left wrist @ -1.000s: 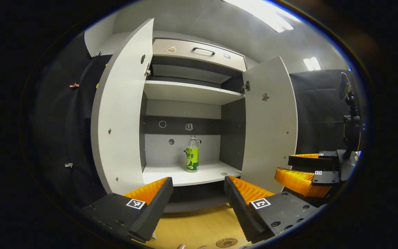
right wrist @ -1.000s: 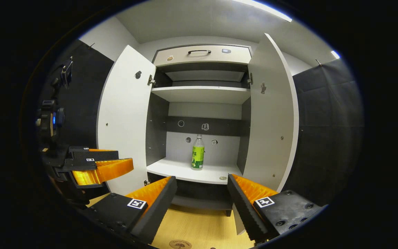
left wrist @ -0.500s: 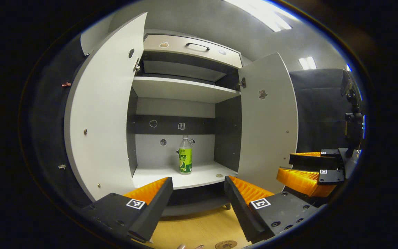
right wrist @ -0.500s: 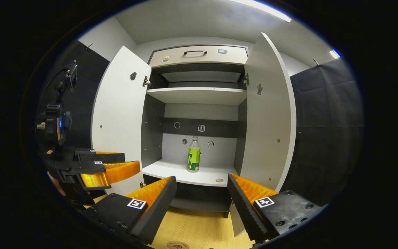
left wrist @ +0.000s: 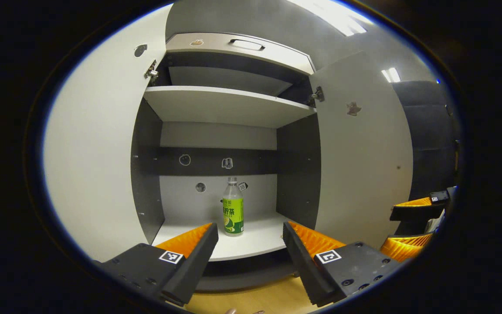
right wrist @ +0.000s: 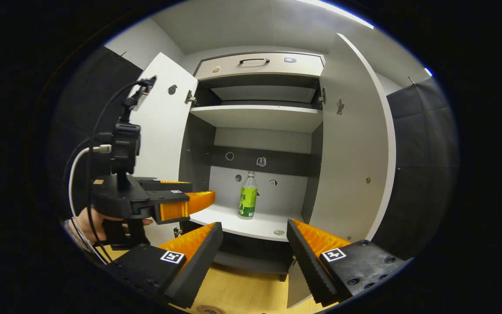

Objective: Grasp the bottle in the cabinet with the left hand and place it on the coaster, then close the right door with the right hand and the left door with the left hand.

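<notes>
Left gripper view: left gripper point(left wrist: 250, 237) wide open, nothing held, fingers spread w/ bottle point(left wrist: 232, 208) seen in the gap between them but farther back, not touching. Bottle stands upright on lower shelf point(left wrist: 255, 244) of cabinet, near the back wall, roughly mid-shelf. Both doors open: left door point(left wrist: 98, 165) fills the left side, right door point(left wrist: 360, 152) swung out on the right. Upper shelf point(left wrist: 225, 104) bare; drawer point(left wrist: 238, 46) w/ dark handle on top. Right gripper point(left wrist: 412, 226) at far right edge, beside right door, its fingers apart, holding nothing. Strip of wooden table point(left wrist: 251, 298) at bottom.

Right gripper view: right gripper point(right wrist: 254, 242) wide open, empty, aimed at cabinet front, well apart from bottle point(right wrist: 248, 198). Bottle upright on lower shelf point(right wrist: 242, 220), toward back. Left gripper point(right wrist: 190, 203) at left, in front of left door point(right wrist: 159, 126), tips near shelf's front left corner, short of bottle; how far it's open hard to tell from this side angle. A hand point(right wrist: 92, 220) grips its handle, cable running off it. Right door point(right wrist: 355, 148) open. Part of round coaster point(right wrist: 209, 309) on table point(right wrist: 238, 292) at bottom edge, below cabinet.
</notes>
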{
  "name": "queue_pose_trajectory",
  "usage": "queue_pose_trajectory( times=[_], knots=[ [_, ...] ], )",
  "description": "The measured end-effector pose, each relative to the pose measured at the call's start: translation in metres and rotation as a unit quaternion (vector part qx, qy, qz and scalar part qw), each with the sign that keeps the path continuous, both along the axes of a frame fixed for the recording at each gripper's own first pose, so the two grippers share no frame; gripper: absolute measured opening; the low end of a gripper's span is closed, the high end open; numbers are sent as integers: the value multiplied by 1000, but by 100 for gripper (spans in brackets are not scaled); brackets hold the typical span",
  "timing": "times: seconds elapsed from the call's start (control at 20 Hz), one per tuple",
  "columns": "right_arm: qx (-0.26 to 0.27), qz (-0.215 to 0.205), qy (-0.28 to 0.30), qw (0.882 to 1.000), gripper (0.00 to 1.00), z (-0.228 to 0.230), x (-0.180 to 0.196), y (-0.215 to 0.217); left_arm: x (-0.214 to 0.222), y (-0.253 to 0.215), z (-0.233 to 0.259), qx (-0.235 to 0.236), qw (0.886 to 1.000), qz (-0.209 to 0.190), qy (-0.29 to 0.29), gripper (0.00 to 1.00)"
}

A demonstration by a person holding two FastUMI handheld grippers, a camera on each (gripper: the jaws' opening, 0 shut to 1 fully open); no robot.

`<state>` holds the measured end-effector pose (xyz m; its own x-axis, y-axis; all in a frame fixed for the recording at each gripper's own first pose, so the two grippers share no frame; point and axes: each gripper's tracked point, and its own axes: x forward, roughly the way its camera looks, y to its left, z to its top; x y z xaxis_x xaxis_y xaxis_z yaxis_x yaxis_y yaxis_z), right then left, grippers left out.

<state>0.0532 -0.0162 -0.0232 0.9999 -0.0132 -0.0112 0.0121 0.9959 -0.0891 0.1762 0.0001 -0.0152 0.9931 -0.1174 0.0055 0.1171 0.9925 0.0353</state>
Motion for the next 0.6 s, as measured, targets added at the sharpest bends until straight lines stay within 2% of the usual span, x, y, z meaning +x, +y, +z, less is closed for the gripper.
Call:
queue_pose_trajectory(
  times=[0.15, 0.35, 0.6],
  knots=[
    [6, 5, -1, 1000, 98, -2, 9, -9, 38, -3, -3, 15, 1000, 5, -2, 95],
    [10, 8, 6, 1000, 98, -7, 21, -22, 78, -13, -7, -3, 1000, -2, -9, 95],
    [13, 12, 13, 1000, 98, -13, 33, -33, 126, -2, -11, 21, 999, 27, -21, 95]
  ],
)
